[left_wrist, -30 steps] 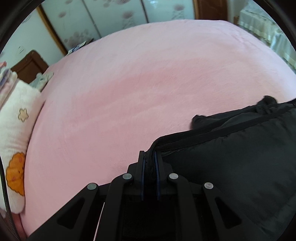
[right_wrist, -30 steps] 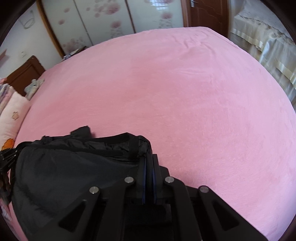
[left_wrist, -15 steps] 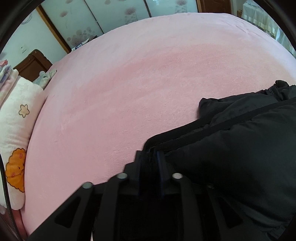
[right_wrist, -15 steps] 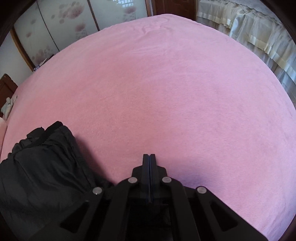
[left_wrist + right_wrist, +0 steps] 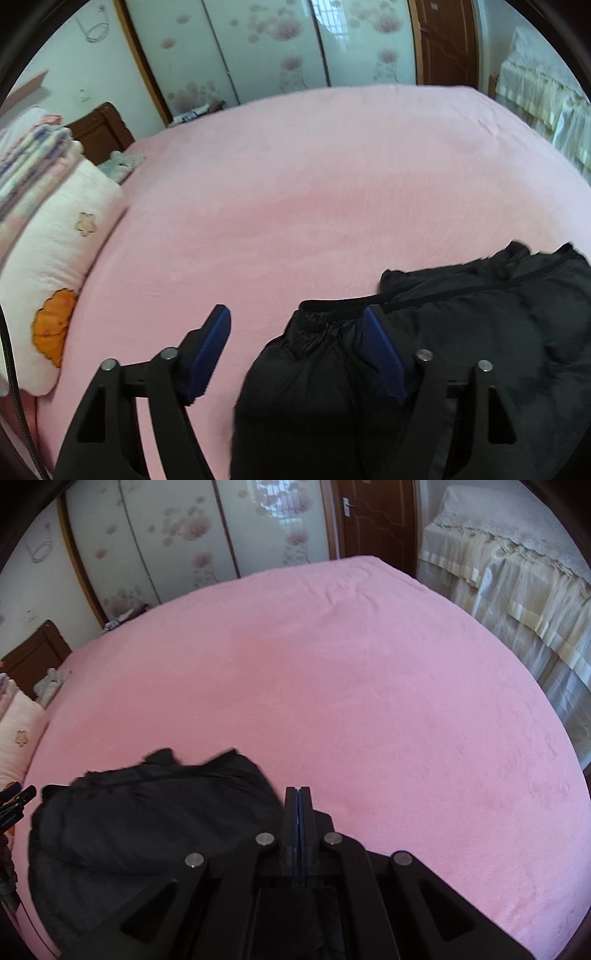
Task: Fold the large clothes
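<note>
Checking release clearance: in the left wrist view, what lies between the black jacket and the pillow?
In the left wrist view, only bare pink bedspread and one finger of the open left gripper lie between the black jacket and pillow.

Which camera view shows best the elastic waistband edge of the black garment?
The left wrist view: the black garment shows its gathered waistband edge between the open fingers. The right wrist view shows only the garment's dark bulk, blurred, without clear hem detail.
</note>
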Demonstrator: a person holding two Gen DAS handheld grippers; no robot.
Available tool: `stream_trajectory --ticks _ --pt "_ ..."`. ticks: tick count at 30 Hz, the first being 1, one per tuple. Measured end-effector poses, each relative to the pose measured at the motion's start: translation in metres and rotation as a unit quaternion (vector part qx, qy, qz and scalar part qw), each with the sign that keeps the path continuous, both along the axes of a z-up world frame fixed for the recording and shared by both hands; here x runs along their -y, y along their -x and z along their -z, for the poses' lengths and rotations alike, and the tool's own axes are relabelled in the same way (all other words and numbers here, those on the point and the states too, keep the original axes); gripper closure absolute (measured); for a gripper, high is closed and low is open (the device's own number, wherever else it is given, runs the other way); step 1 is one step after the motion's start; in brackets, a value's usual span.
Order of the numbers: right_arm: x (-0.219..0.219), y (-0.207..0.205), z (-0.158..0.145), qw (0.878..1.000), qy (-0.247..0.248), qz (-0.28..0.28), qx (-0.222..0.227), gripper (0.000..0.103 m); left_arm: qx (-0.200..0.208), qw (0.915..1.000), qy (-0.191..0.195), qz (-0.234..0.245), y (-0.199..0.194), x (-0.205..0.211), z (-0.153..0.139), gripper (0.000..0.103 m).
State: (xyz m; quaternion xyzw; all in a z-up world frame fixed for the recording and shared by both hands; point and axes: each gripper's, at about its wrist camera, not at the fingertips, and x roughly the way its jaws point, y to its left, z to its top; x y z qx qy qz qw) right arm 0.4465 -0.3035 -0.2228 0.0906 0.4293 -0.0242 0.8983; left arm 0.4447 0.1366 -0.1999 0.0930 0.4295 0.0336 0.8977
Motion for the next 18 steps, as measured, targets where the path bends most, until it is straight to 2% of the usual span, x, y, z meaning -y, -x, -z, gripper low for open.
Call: stream_trajectory --ticks 3,5,9,13,16,18 --pt "-0.021 0.005 -0.020 1.000 -0.013 -0.013 0.020 0.103 -0.002 0.9999 0.003 -0.016 0.019 -0.003 -0.023 0.025" --pt "-0.037 0.012 -0.032 0.999 -0.028 -0.021 0.035 0.103 0.001 0.9994 0.019 -0.027 0.033 -0.003 -0.035 0.024" --pt "-0.086 0.027 -0.044 0.996 -0.041 -0.047 0.057 0.103 0.019 0.9926 0.100 -0.066 0.066 -0.005 -0.048 0.021" --pt "-0.145 0.041 -0.037 0.993 -0.043 -0.088 0.072 0.103 0.020 0.9812 0.162 -0.104 0.086 0.012 -0.027 0.021" --pt "-0.174 0.046 -0.025 0.991 -0.041 -0.105 0.076 0.103 0.000 0.9761 0.186 -0.113 0.090 0.031 -0.001 0.021" --pt "-0.184 0.048 -0.016 0.989 -0.049 -0.111 0.083 0.103 -0.004 0.9762 0.185 -0.113 0.091 0.044 0.016 0.021"
